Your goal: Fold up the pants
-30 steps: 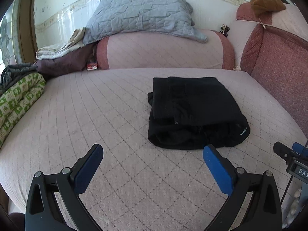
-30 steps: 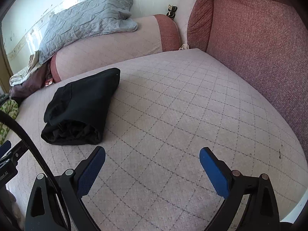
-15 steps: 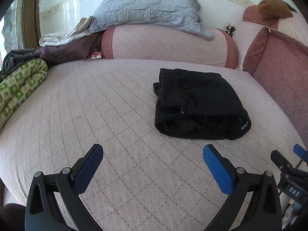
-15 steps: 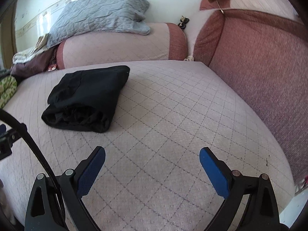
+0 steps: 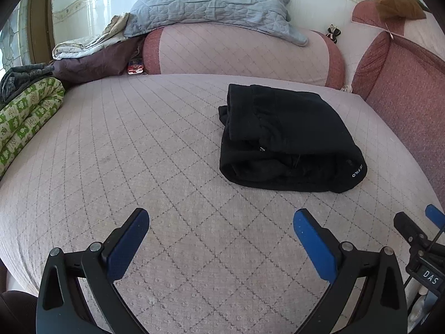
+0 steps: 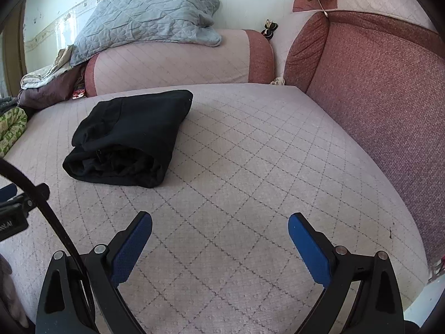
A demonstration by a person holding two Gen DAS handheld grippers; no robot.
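Left wrist view, black pants (image 5: 289, 136) folded into a thick bundle, left gripper (image 5: 221, 224) and right gripper (image 6: 219, 226) spread wide, empty.

One pair of black pants (image 5: 289, 139) folded on one bed (image 5: 139, 153) — two grippers, left gripper (image 5: 221, 222) and right gripper (image 6: 219, 224) — one grey quilt (image 5: 211, 2), one green-patterned blanket (image 5: 25, 117).

White letters that look like "FILO" stand on the black pants (image 5: 289, 142), and "DAS" stands on the right gripper (image 5: 429, 279) beside the left one.
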